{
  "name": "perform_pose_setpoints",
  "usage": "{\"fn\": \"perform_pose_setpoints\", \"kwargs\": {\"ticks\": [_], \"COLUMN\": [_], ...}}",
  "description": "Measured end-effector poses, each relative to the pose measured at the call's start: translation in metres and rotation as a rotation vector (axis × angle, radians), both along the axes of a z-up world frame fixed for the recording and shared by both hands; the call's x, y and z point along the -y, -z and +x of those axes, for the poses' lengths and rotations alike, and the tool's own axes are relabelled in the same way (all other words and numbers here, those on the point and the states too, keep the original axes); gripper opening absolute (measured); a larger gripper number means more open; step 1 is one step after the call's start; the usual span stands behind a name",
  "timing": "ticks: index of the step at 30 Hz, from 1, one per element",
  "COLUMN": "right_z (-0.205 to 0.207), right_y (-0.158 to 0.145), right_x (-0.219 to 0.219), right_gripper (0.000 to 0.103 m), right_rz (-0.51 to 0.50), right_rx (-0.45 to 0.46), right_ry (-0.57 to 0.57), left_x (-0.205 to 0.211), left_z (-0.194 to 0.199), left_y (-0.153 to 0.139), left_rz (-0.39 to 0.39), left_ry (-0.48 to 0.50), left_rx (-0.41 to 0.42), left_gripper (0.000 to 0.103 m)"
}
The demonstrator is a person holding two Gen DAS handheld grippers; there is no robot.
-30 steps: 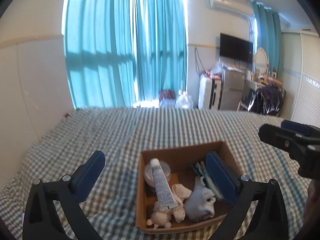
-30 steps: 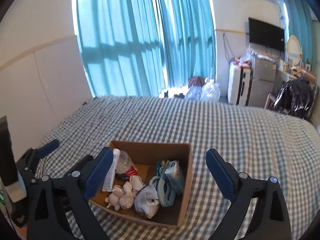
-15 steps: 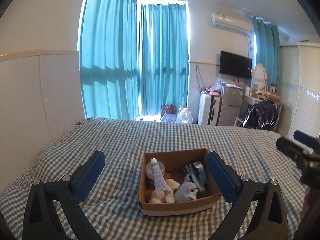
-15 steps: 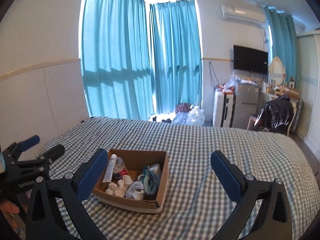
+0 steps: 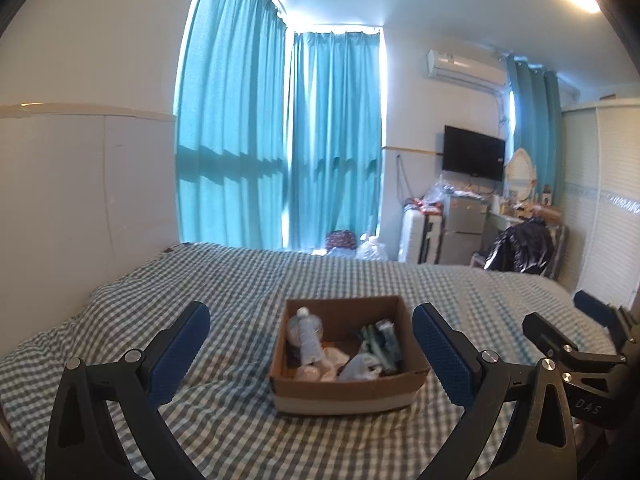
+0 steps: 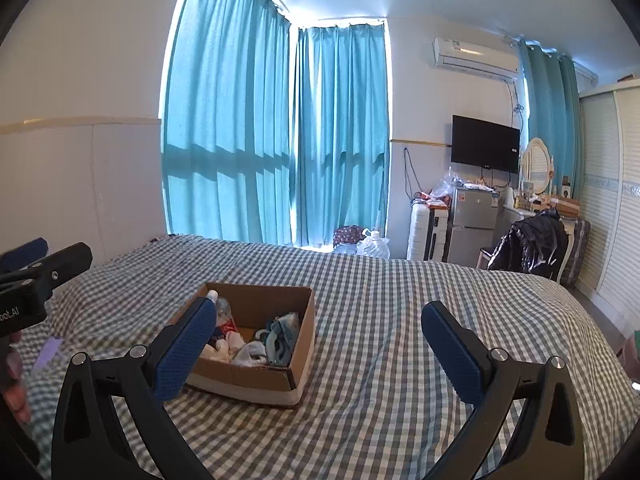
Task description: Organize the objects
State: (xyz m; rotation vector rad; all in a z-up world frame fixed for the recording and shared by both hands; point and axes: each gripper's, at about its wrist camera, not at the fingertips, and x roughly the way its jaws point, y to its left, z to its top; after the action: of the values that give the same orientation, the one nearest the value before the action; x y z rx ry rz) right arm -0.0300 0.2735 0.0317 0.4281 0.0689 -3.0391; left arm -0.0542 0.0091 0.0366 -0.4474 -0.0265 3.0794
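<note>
Teal curtains cover the windows behind a bed spread with a grey-and-white checked sheet, and a black wall-mounted television hangs far ahead of my right gripper.

An open brown cardboard box sits on that sheet just ahead of my left gripper, framed between its two blue-padded fingers. Inside it, toward my left finger, a white squeeze tube with a white cap leans against a clear plastic container. Crumpled white and pale grey cloth pieces lie at the near side, and a bundle of teal-green items rests toward my right finger.

My left gripper stands wide open with nothing between its pads. My right gripper is also spread to its widest; its jaws have just been opening, and nothing is between them. From it, the same box lies ahead and to the left, partly behind my left finger. Each gripper shows at the edge of the other's view.
</note>
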Motion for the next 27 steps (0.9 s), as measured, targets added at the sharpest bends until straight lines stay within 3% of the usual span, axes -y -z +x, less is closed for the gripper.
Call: {"fn": "perform_pose_setpoints", "kwargs": {"ticks": [10, 15, 27], "right_z": [-0.015, -0.018, -0.013], "right_y": [0.039, 0.046, 0.043], "right_x": [-0.007, -0.011, -0.01], "right_gripper": [0.103, 0.103, 0.103], "right_rz": [-0.02, -0.034, -0.032], "right_rx": [0.063, 0.079, 0.065], "right_ry": [0.019, 0.034, 0.04], "left_x": [0.003, 0.007, -0.007], "left_z": [-0.012, -0.011, -0.002], "left_y": [0.049, 0.053, 0.054], "left_rz": [-0.008, 0.025, -0.006], "left_ry": [-0.01, -0.002, 0.028], "left_rx": [0.11, 0.116, 0.114], "left_gripper": [0.103, 0.103, 0.103]}}
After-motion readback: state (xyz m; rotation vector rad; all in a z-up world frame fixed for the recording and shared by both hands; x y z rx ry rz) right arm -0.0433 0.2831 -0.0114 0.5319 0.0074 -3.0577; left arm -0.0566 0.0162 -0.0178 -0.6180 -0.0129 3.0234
